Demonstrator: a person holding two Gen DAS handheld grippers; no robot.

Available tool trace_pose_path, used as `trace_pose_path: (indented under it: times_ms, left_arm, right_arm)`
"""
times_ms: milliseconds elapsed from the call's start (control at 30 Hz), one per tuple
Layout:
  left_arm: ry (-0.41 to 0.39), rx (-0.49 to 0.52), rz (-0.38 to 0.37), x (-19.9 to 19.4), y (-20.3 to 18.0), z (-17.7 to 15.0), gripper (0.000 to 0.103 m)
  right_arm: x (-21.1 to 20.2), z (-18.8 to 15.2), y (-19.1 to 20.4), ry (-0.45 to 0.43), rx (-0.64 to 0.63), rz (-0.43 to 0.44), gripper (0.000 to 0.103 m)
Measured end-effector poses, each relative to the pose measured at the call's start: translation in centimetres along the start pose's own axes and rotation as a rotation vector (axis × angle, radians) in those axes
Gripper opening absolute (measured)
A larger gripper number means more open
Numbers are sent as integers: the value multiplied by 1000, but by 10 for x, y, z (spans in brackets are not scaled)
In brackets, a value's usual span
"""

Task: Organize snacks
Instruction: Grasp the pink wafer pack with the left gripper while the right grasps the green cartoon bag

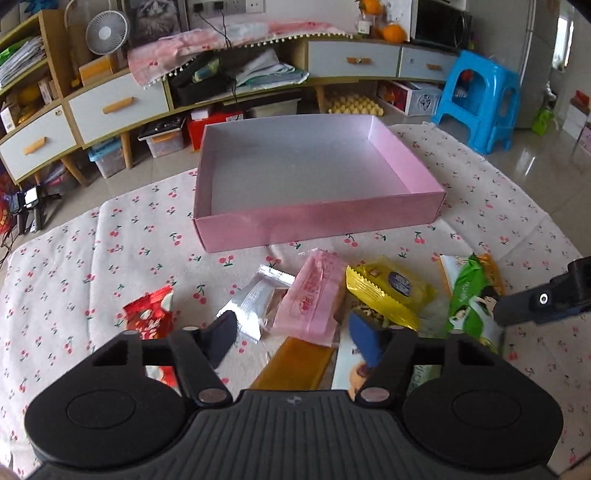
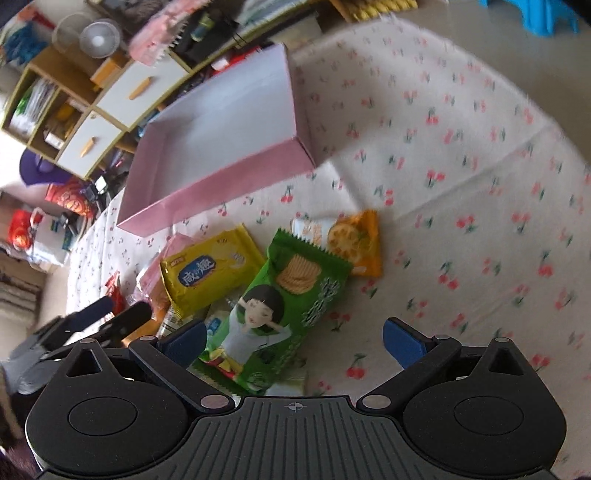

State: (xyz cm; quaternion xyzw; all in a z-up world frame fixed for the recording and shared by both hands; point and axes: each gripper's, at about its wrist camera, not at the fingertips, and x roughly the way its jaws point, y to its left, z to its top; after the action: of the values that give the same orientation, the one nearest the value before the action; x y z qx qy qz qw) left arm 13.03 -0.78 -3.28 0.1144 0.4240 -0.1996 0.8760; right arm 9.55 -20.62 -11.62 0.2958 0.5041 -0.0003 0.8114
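Observation:
An empty pink box [image 1: 317, 225] [image 2: 207, 199] stands on the cherry-print cloth. In front of it lie loose snack packets: red [image 1: 151, 314], silver [image 1: 255, 302], pink [image 1: 314, 299], yellow [image 1: 388, 291] [image 2: 210, 273], green [image 1: 469, 295] [image 2: 288, 306], orange [image 2: 354, 240] and amber [image 1: 299, 362]. My left gripper [image 1: 295, 338] hovers over the pink and amber packets, its fingers apart and not touching them. My right gripper [image 2: 295, 341] stands open over the near end of the green packet, which lies between the fingers without being pinched.
The cherry-print cloth [image 1: 110, 251] covers the table. Beyond its far edge are a low cabinet with white drawers [image 1: 118, 107], a small fan [image 1: 107, 33] and a blue plastic stool [image 1: 476, 99]. Bare cloth [image 2: 461, 166] extends right of the packets.

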Motion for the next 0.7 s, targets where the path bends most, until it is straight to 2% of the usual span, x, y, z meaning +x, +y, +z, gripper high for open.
trace_pose_path:
  times_ms: [67,433,600,700]
  left_arm:
    - [7,14,4,4,1,1,55]
    - [54,40,24,19,-5,5,50]
    - [71,10,33,19,-3,7,47]
    - [73,0,38,16,-4,8,44]
  right_arm:
    - [7,0,0,18,27,-2,101]
    - [21,-1,14,18,38,-45,86]
    - [26,-2,15,35,58,-18,64]
    - [27,-2,16,33,66,-7,58]
